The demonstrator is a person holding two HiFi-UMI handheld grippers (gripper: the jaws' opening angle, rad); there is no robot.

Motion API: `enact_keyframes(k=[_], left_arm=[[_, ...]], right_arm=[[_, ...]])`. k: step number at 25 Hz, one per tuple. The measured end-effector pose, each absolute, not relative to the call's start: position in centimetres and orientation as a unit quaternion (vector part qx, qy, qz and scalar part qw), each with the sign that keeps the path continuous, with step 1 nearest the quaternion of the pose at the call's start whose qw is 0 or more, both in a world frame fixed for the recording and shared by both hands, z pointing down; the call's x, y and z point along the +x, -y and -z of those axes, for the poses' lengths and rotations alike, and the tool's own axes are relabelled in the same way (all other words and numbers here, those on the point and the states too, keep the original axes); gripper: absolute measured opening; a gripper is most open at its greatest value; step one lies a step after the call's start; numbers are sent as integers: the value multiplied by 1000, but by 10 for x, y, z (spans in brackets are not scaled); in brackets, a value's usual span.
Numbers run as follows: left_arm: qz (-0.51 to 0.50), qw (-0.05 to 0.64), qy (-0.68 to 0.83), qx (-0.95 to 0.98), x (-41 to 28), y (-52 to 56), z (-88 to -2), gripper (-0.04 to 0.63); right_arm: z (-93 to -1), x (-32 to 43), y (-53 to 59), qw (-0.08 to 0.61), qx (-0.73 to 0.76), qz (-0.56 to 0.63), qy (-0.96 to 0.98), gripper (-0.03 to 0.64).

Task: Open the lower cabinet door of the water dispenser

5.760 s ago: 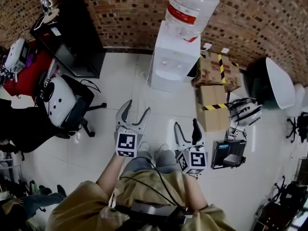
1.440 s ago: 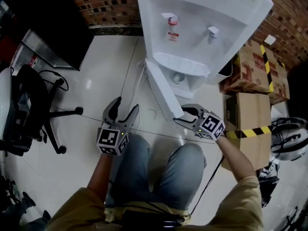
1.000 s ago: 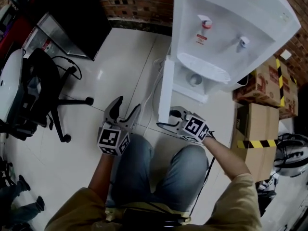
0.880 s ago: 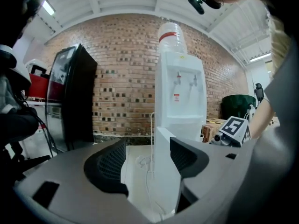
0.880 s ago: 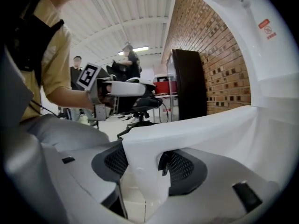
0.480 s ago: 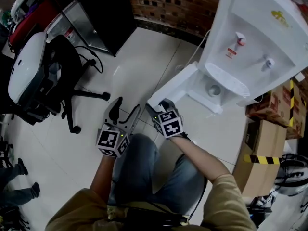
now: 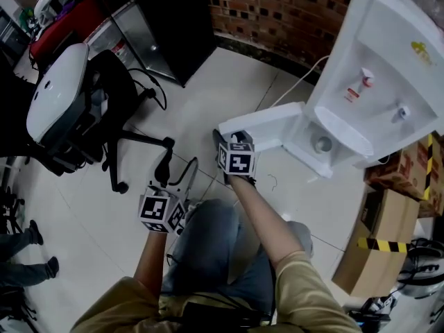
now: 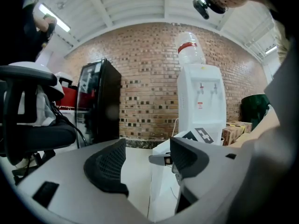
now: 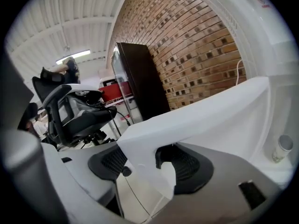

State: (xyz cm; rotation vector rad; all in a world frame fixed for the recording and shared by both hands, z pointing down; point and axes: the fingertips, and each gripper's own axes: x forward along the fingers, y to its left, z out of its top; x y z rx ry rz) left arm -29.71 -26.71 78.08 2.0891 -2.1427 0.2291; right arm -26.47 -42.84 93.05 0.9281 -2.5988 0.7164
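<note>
The white water dispenser (image 7: 374,82) stands at the upper right of the head view. Its lower cabinet door (image 7: 267,125) is swung wide open and points left. My right gripper (image 7: 229,139) is at the door's free end. In the right gripper view the door's edge (image 9: 145,139) lies between the two pads of my right gripper (image 9: 149,164), whose jaws are opening and no longer clamp it. My left gripper (image 7: 177,168) hangs open over the floor, below and left of the door, with nothing between its fingers (image 8: 110,164). The left gripper view shows the door (image 8: 159,190) and the dispenser (image 8: 201,101) ahead.
An office chair (image 7: 76,109) stands to the left, and a black cabinet (image 7: 166,19) sits against the brick wall. Cardboard boxes (image 7: 395,193) lie right of the dispenser. A thin cord (image 7: 298,82) runs over the floor tiles behind the door. My knees (image 7: 215,234) are right below the grippers.
The door has swung further open to the left with my right gripper on its edge. That gripper's jaws have spread. My left gripper has drifted left and lower in the head view.
</note>
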Motion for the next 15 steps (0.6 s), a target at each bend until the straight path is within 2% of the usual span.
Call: enact_keyframes(k=[7, 10, 15], left_arm=[[-70, 62, 733, 674, -314, 247, -769, 288], [-67, 65, 731, 676, -313, 247, -767, 288], [-58, 70, 713, 695, -291, 264, -775, 287]], right_arm=[[-942, -281, 457, 149, 363, -288, 874, 323], [-936, -281, 453, 142, 326, -258, 898, 341], [-920, -237, 425, 135, 290, -221, 922, 351]])
